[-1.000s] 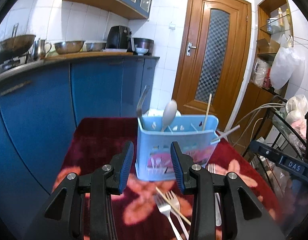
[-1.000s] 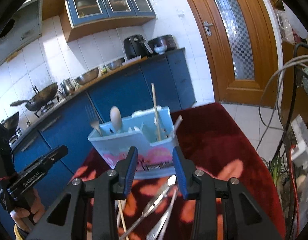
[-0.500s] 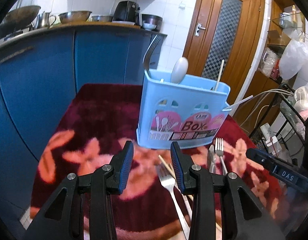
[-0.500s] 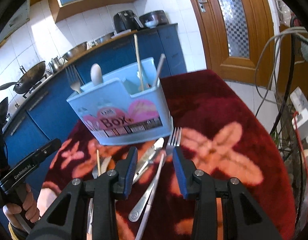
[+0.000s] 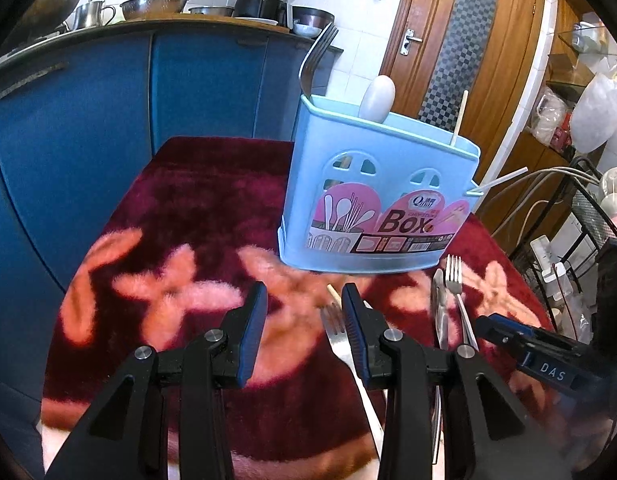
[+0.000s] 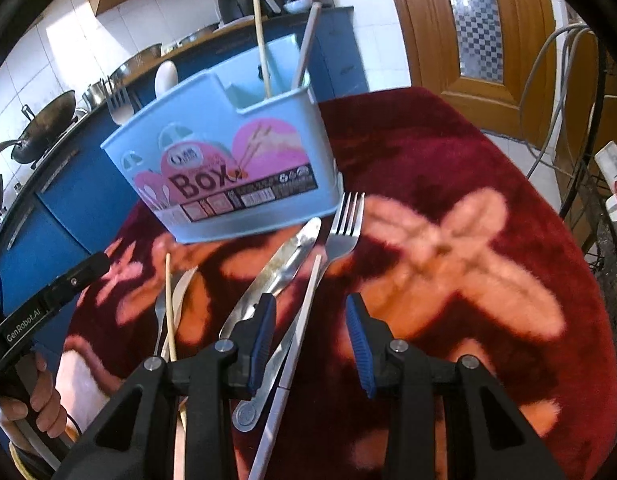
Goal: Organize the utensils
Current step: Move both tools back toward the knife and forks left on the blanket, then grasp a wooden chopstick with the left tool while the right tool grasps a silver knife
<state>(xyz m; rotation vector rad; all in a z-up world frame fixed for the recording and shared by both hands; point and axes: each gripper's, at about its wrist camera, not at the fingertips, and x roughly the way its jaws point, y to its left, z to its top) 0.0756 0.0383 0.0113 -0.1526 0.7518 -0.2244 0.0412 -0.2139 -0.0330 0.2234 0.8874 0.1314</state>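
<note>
Here, low in both frames, each gripper's fingers (image 6: pixel 262 332) stand spread and empty, the right gripper (image 6: pixel 310 338) just above the thin, stiff, likely slippery fork (image 6: pixel 342 228) and knife (image 6: pixel 282 268), best pinched mid-handle, beyond them the blue utensil box (image 6: pixel 228 152) at centre.

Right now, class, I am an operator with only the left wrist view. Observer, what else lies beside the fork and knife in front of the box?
Observer: A white chopstick lies close along the fork.
Operator: Is the right hand-held gripper gripping anything?
Observer: No. The right hand-held gripper is open above that chopstick, with its pads off it.
Operator: Where does the knife's handle go?
Observer: The knife runs back under that gripper and ends in a round tip.
</note>
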